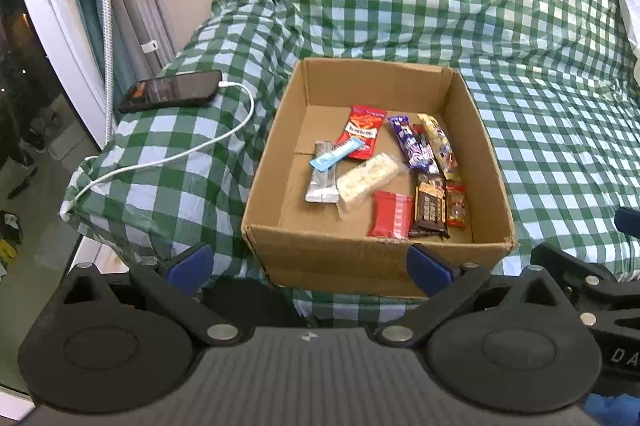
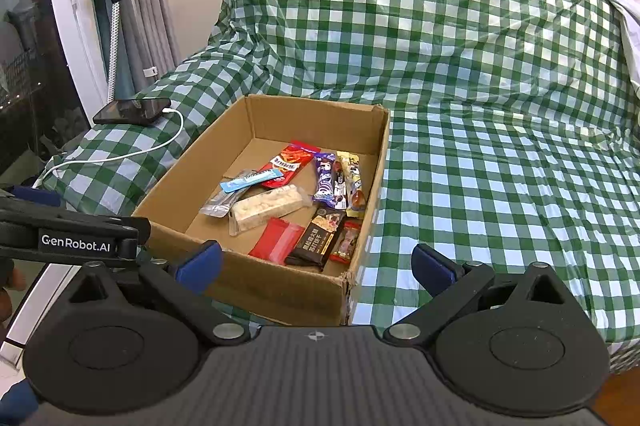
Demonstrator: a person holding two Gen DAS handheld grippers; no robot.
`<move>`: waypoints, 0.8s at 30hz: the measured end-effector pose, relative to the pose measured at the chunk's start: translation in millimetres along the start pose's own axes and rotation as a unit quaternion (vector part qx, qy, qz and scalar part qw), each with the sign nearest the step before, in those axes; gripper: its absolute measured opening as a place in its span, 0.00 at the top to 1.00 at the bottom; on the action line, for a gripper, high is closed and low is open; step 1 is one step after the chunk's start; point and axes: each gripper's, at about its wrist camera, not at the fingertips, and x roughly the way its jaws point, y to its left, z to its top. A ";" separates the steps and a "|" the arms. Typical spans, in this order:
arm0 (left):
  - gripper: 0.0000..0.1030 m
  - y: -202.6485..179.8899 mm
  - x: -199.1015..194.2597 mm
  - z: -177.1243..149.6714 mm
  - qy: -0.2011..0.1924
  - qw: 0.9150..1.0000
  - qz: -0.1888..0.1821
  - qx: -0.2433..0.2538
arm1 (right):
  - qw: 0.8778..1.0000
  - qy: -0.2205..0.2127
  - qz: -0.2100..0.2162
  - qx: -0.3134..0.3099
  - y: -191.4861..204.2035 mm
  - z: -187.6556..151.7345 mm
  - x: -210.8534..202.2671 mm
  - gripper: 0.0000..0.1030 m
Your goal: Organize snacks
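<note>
- Left gripper (image 1: 310,268): black linkage arms, blue fingertip pads (image 1: 191,265), silver rivets behind the fingers.
- Right gripper (image 2: 316,264): the same build is seen; "GenRobot.AI" is printed on the neighbouring body.

Green-and-white checked plastic cover (image 1: 440,6) over the whole sofa, plain brown on the open cardboard box (image 1: 372,262), black on the flat phone (image 1: 172,91) with its white cable (image 1: 168,154) at the cover's left edge. Inside the box: red snack packet (image 1: 362,136), light-blue stick wrapper (image 1: 338,154), silver wrapper (image 1: 322,178), cream-white bar (image 1: 368,182), purple wrapper (image 1: 412,146), yellow printed wrapper (image 1: 438,142), plain red packet (image 1: 392,214), dark brown bar wrapper (image 1: 430,210). Blue pads (image 2: 200,262) on black gripper fingers.
</note>
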 end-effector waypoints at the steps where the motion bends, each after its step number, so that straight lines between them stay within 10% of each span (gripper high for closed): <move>1: 0.00 -0.1 0.1 -0.6 0.001 1.000 0.004 0.002 | 1.000 0.000 0.000 0.000 0.6 0.1 0.1 0.02; 24: 0.00 -4.5 13.0 -2.2 0.042 0.998 0.014 0.037 | 1.000 0.004 -0.007 -0.017 0.8 -3.4 7.7 0.01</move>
